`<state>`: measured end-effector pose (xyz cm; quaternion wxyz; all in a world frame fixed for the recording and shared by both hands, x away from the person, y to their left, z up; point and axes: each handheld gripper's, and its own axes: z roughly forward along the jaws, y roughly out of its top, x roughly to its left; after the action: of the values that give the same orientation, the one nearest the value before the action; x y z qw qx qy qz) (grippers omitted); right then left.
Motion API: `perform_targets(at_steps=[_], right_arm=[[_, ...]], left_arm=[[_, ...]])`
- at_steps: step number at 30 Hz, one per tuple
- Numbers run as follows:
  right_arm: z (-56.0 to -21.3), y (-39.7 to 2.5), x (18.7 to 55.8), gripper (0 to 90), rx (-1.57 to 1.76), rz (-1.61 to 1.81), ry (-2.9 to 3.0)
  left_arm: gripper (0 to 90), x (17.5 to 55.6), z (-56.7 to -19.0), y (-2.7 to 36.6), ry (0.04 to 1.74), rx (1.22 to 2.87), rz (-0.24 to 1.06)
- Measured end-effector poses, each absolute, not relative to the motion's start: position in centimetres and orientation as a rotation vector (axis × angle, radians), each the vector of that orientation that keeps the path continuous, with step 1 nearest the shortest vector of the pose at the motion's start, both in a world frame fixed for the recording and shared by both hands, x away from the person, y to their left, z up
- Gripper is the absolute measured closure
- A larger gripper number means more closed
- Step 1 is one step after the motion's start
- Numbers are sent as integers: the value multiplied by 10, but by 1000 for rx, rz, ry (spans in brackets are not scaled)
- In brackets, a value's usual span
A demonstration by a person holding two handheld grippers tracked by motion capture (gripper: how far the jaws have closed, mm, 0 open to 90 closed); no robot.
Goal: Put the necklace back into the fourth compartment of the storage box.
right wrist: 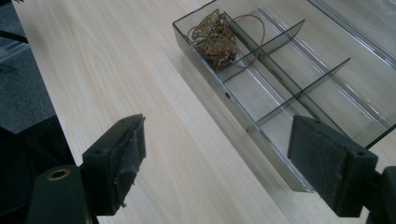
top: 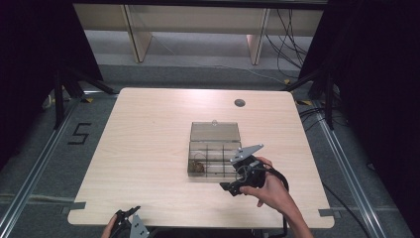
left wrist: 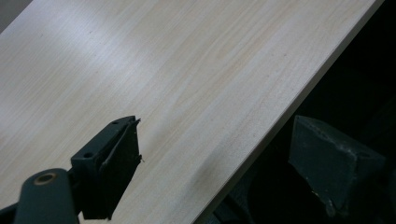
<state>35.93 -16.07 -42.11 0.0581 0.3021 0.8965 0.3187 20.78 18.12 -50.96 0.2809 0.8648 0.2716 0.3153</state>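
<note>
Table (top: pixel 148 148), pale wood, rectangular; bare near its front edge. Box (top: pixel 214 157), clear smoky plastic, lid open, divided; brown wire trinket (right wrist: pixel 212 37) in one corner compartment. Right claw (top: pixel 239 182) beside box, jaws apart, empty; risk: a careless reach could knock the light box. Left claw (left wrist: pixel 224 172) apart, empty, at table's edge. Right gripper view alone resolves the trinket's filigree.

Pale matt wood-grain table (right wrist: pixel 140 70); glossy clear smoky plastic box (right wrist: pixel 261 126); brassy metal trinket (right wrist: pixel 212 39); matt black pads (right wrist: pixel 320 161).
</note>
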Motion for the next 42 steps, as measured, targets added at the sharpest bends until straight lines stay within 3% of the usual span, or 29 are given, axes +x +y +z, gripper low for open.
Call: perform_targets(at_steps=[42], right_arm=[[-428,-192,336,168,951,1063,2586]], left_arm=[[157,207,-509,181,728,2315,845]])
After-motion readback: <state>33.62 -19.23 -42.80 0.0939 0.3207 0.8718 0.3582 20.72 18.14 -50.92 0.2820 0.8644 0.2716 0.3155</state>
